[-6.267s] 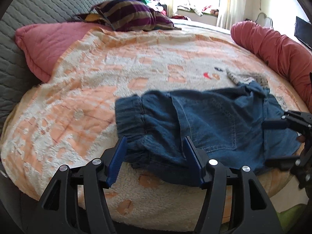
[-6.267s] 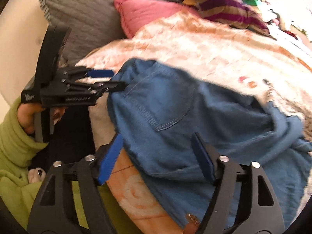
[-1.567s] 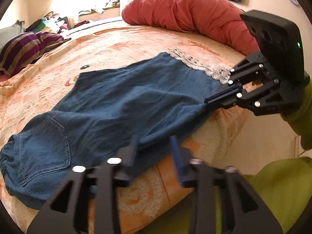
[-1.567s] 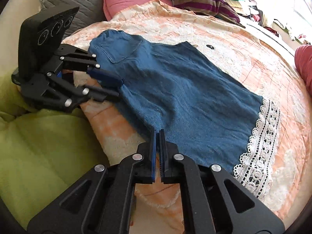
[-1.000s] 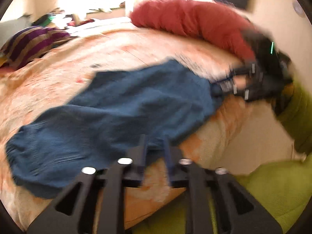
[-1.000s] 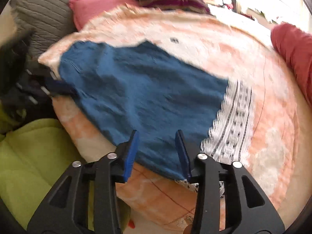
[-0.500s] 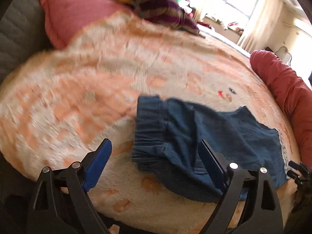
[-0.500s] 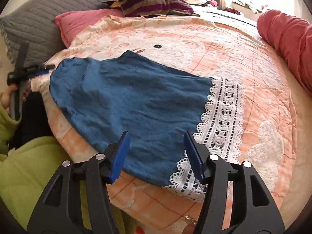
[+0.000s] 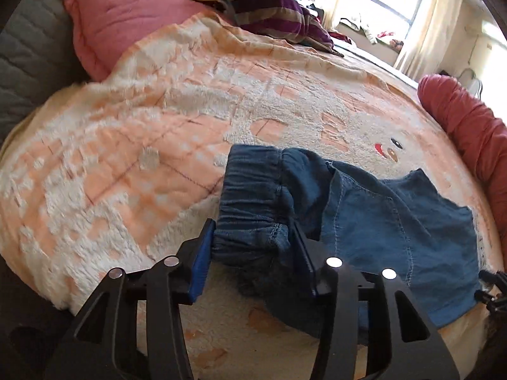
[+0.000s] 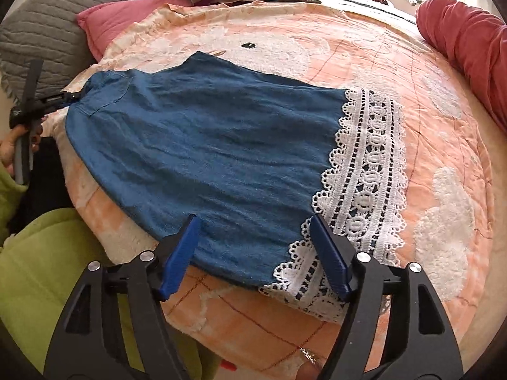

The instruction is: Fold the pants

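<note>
A bed [image 9: 133, 145] covered by one peach and white fleecy blanket fills both views. On it, near the front edge, lies one pair of blue denim pants [image 10: 206, 145], spread flat and lightly wrinkled. One end has a gathered elastic waistband [image 9: 253, 196] and a stitched back pocket [image 9: 380, 218]. The other end finishes in a wide band of white lace trim [image 10: 364, 171] with scalloped edges.

Three pillows sit around the bed: one pink [image 9: 126, 22], one grey quilted [image 10: 47, 15], one striped purple and tan [image 9: 266, 6]. One long red bolster [image 10: 469, 38] lies along the far right side.

The left gripper [image 9: 250, 253] is closing, its blue pads on either side of the bunched waistband corner and pressing on it. The right gripper [image 10: 253, 247] is opening, its fingers [image 10: 180, 253] standing wide apart above the hem corner, holding nothing.
</note>
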### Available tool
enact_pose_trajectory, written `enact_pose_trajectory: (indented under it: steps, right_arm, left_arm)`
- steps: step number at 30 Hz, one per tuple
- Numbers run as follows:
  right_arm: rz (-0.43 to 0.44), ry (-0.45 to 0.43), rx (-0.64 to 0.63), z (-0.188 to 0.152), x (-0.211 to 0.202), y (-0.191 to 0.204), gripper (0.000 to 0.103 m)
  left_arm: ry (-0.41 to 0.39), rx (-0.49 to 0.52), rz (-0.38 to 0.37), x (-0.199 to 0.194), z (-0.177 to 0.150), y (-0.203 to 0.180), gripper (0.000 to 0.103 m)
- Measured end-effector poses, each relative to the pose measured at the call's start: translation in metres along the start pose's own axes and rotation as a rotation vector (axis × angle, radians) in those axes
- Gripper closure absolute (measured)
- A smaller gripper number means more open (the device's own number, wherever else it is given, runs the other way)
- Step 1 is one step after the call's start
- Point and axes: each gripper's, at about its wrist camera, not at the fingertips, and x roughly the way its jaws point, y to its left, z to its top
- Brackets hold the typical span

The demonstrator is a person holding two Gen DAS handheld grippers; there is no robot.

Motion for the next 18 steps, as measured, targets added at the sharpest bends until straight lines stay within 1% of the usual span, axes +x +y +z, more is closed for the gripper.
enact_pose_trajectory:
  steps: [2,3,4,5,6,9,11,12,13,14,15,18]
  right_arm:
    - [0.002,-0.002,0.0,0.0,-0.001,0.0,0.037]
    - [0.007,-0.013,0.005,0.001,-0.004,-0.002,0.037]
    - [0.011,-0.023,0.008,0.001,-0.006,-0.002,0.037]
    - [0.021,-0.042,0.011,0.002,-0.011,-0.002,0.037]
    - [0.02,-0.061,0.013,0.003,-0.015,-0.003,0.037]
    - [0.01,-0.121,0.035,0.01,-0.03,-0.009,0.037]
    - [0.003,-0.155,0.059,0.014,-0.038,-0.016,0.036]
    - [-0.006,-0.171,0.072,0.017,-0.041,-0.02,0.035]
    - [-0.015,-0.184,0.084,0.019,-0.044,-0.025,0.034]
    - [-0.025,-0.193,0.101,0.021,-0.046,-0.031,0.034]
    - [-0.037,-0.2,0.12,0.024,-0.047,-0.038,0.034]
    - [-0.046,-0.213,0.185,0.034,-0.048,-0.062,0.034]
  left_arm:
    - [-0.016,-0.007,-0.006,-0.006,0.002,0.002,0.056]
    - [-0.033,-0.001,0.002,-0.012,0.003,0.0,0.056]
    - [-0.049,0.008,0.009,-0.019,0.004,0.0,0.052]
    - [-0.067,0.013,0.017,-0.026,0.004,-0.001,0.045]
    - [-0.092,0.02,0.02,-0.035,0.005,-0.004,0.043]
    - [-0.155,0.052,0.021,-0.059,0.01,-0.016,0.043]
    - [-0.178,0.076,-0.002,-0.069,0.015,-0.028,0.041]
    - [-0.182,0.088,-0.029,-0.073,0.019,-0.036,0.041]
    - [-0.179,0.098,-0.053,-0.075,0.023,-0.044,0.033]
    - [-0.175,0.109,-0.074,-0.075,0.027,-0.052,0.021]
    - [-0.17,0.13,-0.094,-0.075,0.031,-0.063,0.02]
    - [-0.148,0.184,-0.15,-0.067,0.041,-0.094,0.02]
